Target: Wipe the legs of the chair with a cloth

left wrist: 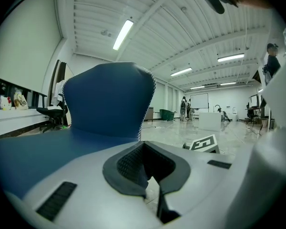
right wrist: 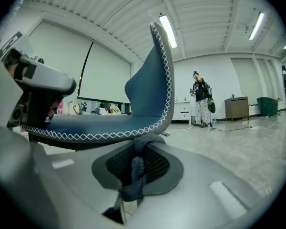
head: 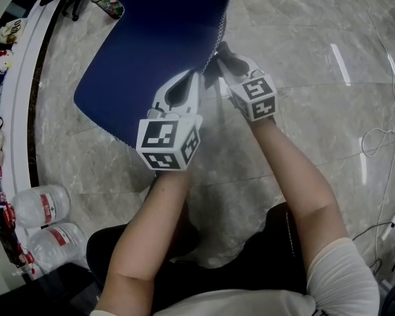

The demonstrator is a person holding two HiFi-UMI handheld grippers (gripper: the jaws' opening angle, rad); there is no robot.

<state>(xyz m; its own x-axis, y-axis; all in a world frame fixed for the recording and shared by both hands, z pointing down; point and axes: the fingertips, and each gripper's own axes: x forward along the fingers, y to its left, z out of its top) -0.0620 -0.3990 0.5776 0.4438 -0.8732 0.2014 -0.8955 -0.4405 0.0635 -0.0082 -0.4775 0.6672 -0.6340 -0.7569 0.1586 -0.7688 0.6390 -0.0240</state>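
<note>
The blue chair [head: 151, 45] fills the top of the head view, with white zigzag stitching along its edge; its legs are hidden. My right gripper [head: 218, 59] hangs at the seat's right edge, shut on a thin grey-blue cloth [right wrist: 135, 175] that shows as a twisted strip between the pads. The chair's seat and back [right wrist: 148, 94] rise just beyond it. My left gripper [head: 188, 76] hovers over the seat's near corner, jaws shut with nothing between them [left wrist: 150, 178]. The chair [left wrist: 105, 99] stands just ahead of it, and the right gripper's marker cube [left wrist: 203, 143] lies to its right.
Two water bottles [head: 43, 206] lie on the marble floor at lower left, beside a white ledge [head: 16, 97] with small toys. Cables [head: 375, 137] trail on the floor at right. A person [right wrist: 200, 99] stands far off by a cabinet; a black office chair [left wrist: 50, 116] stands by the left wall.
</note>
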